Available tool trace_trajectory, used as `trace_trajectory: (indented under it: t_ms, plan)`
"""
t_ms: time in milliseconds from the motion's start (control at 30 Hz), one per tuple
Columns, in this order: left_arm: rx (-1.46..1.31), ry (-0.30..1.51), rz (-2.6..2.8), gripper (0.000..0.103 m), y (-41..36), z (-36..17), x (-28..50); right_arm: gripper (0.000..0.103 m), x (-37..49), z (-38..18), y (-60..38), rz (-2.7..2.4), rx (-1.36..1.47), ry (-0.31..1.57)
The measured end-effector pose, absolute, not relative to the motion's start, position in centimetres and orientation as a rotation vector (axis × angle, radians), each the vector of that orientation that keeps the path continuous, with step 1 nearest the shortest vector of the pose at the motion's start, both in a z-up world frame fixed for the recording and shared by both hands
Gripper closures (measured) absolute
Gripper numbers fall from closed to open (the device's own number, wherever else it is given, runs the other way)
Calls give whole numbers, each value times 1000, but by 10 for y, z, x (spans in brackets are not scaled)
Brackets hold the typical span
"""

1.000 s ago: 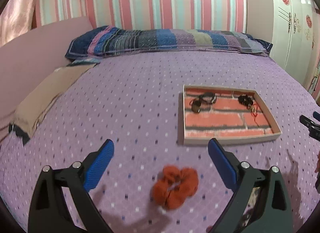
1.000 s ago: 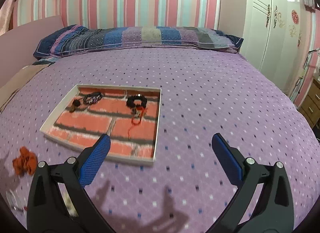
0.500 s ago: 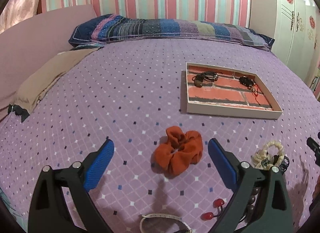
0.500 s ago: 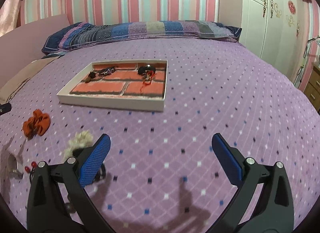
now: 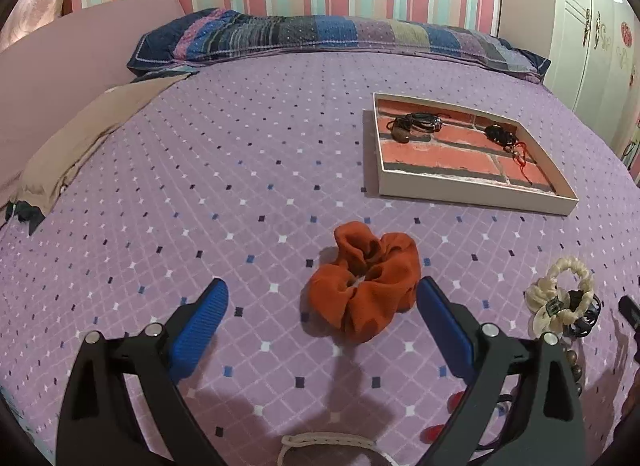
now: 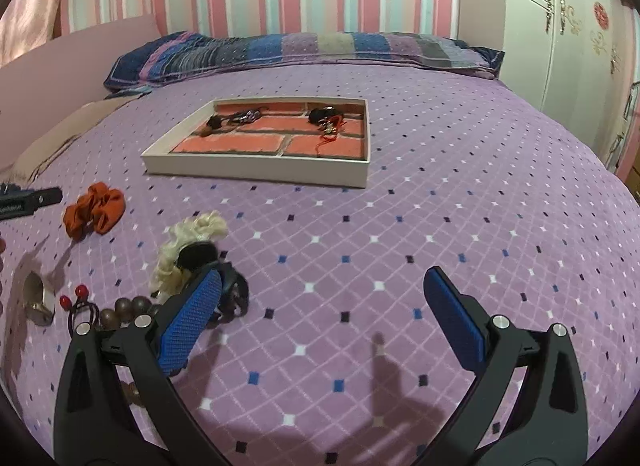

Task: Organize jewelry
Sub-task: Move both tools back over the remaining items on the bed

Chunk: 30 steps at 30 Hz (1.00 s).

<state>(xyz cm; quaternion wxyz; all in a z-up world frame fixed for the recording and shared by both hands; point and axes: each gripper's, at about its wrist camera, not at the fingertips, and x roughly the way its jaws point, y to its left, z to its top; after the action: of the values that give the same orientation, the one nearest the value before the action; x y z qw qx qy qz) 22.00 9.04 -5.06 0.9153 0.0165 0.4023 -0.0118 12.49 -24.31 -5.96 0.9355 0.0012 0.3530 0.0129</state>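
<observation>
A shallow white tray (image 5: pixel 472 195) (image 6: pixel 256 171) with a brick-pattern floor lies on the purple bed and holds a dark bracelet (image 5: pixel 416 123) and a black bracelet with red cord (image 5: pixel 505 137). An orange scrunchie (image 5: pixel 366 286) (image 6: pixel 94 213) lies just ahead of my open, empty left gripper (image 5: pixel 322 306). A cream scrunchie (image 5: pixel 560 296) (image 6: pixel 188 252), wooden beads (image 6: pixel 128 308), a red-bead hair tie (image 6: pixel 76 298) and a metal ring (image 6: pixel 38 298) lie left of my open, empty right gripper (image 6: pixel 322 298).
A striped pillow (image 5: pixel 340 39) lies at the bed's head. A tan cloth (image 5: pixel 80 133) lies along the left edge. A white wardrobe (image 6: pixel 560 25) stands at the right. A cream cord loop (image 5: pixel 328 444) lies under the left gripper.
Both grippers have drawn back and lower, away from the tray. The orange scrunchie now sits between the left fingers, and the loose accessories have come into the right wrist view.
</observation>
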Motion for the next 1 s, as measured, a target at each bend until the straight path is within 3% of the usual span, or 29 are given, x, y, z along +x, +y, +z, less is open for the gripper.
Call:
trace_trajectory:
  t_ms: [1000]
  plan:
    - [84, 848, -131, 10, 75, -68, 248, 5, 126, -83, -189, -30, -60, 722]
